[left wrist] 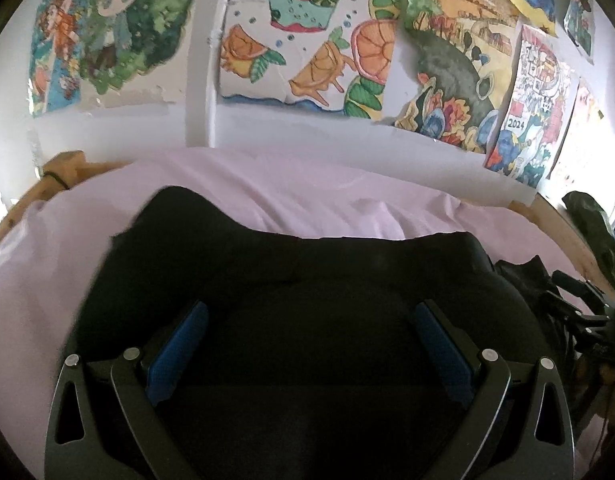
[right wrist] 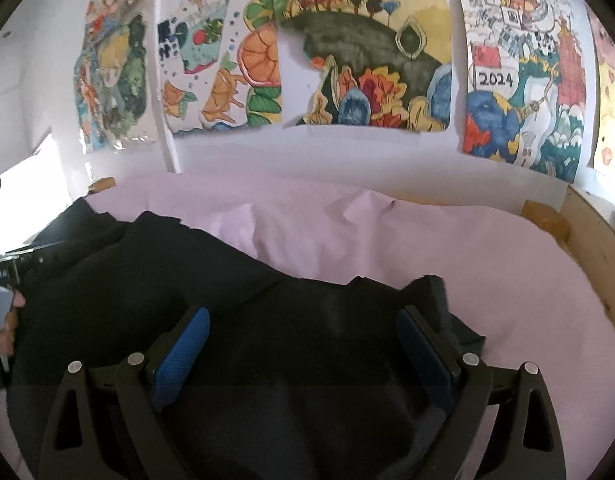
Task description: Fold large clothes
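Note:
A large black garment [left wrist: 291, 280] lies spread on a bed with a pale pink sheet [left wrist: 287, 196]. My left gripper [left wrist: 309, 312] is open, its blue pads wide apart just above the cloth, holding nothing. In the right wrist view the same black garment [right wrist: 235, 304] runs from the left edge to a bunched end at the right. My right gripper [right wrist: 301, 316] is open over that end, empty. The left gripper's body and the hand on it [right wrist: 3, 304] show at the far left of the right wrist view.
A white wall with several colourful drawings [left wrist: 307, 40] rises right behind the bed. A wooden bed frame [right wrist: 595, 248] runs along the right side and far corners. Dark items [left wrist: 563, 300] lie at the bed's right edge. Bare pink sheet [right wrist: 507, 272] lies right of the garment.

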